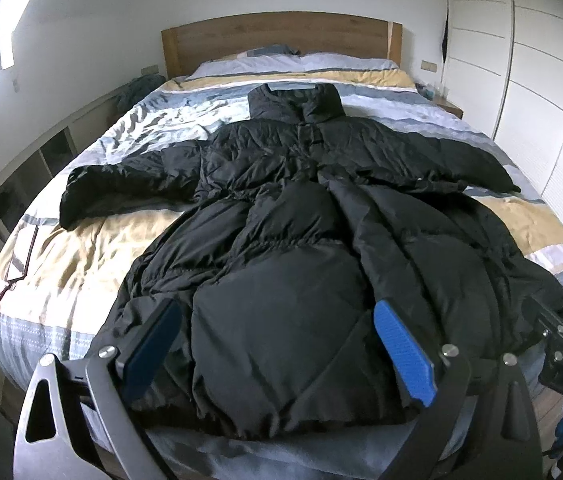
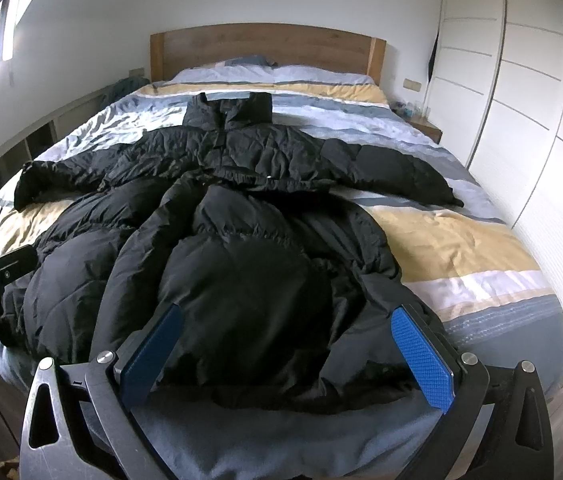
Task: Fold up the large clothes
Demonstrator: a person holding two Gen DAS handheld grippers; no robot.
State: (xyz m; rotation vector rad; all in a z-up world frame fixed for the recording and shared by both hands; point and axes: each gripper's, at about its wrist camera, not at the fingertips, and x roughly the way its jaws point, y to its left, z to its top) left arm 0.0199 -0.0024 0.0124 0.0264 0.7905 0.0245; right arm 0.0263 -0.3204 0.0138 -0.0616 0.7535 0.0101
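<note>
A long black puffer coat (image 1: 281, 240) lies front up on the bed, collar toward the headboard, both sleeves spread out sideways, hem at the foot end. It also shows in the right wrist view (image 2: 249, 248). My left gripper (image 1: 277, 344) is open, its blue pads hovering over the hem's left half. My right gripper (image 2: 285, 352) is open above the hem's right half. Neither holds anything. The right gripper's body shows at the right edge of the left wrist view (image 1: 561, 344).
The bed (image 2: 461, 248) has a striped blue, white and yellow duvet and a wooden headboard (image 1: 277, 36). White wardrobe doors (image 2: 521, 80) stand to the right. Low shelving (image 1: 21, 184) runs along the left wall. A nightstand (image 2: 425, 126) sits by the headboard.
</note>
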